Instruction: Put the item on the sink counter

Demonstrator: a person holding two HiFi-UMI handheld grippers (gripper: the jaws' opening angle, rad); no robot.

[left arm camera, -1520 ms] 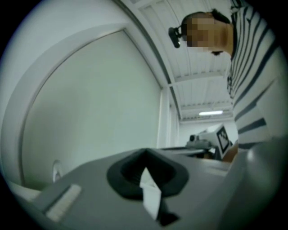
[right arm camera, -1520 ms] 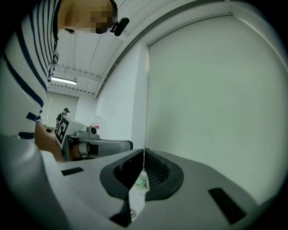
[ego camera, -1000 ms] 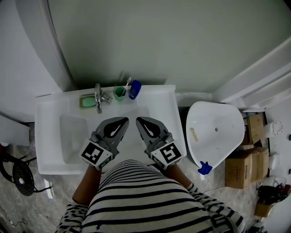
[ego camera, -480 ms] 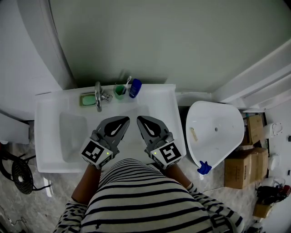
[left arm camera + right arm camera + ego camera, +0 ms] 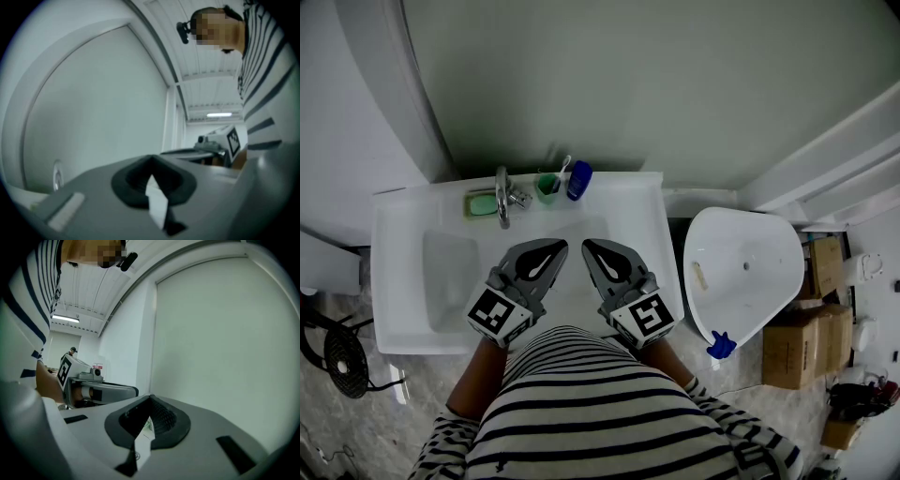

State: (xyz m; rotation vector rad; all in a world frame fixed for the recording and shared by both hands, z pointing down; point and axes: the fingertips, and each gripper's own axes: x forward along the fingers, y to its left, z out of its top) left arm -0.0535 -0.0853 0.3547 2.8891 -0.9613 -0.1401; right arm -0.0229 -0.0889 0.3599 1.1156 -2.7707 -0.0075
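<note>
The likeliest item is the blue container (image 5: 578, 181) — it stands upright at the back edge of the sink counter (image 5: 628, 211), against the wall, just right of the green cup (image 5: 547, 191) with a toothbrush (image 5: 562, 169) in it. I can't be sure it's the one the task means, but nothing else looks carried, since neither tool holds anything. Back there it sits clear of the basin (image 5: 450, 281), in line with the cup, the faucet (image 5: 502, 199) and the green soap dish (image 5: 479, 204). That row reads as the natural place for toiletries.

Your left gripper (image 5: 555, 251) is clenched on nothing, its jaws pressed together. Your right gripper (image 5: 589, 249) is the same, jaws meeting with no gap. You hold both roughly level over the front of the counter, tips angled toward each other, close to your striped shirt and well apart from the blue container. I judge that a rest pose — closed and held back, where they can't knock the row at the wall. If the blue container is the item, the placing looks done.
</note>
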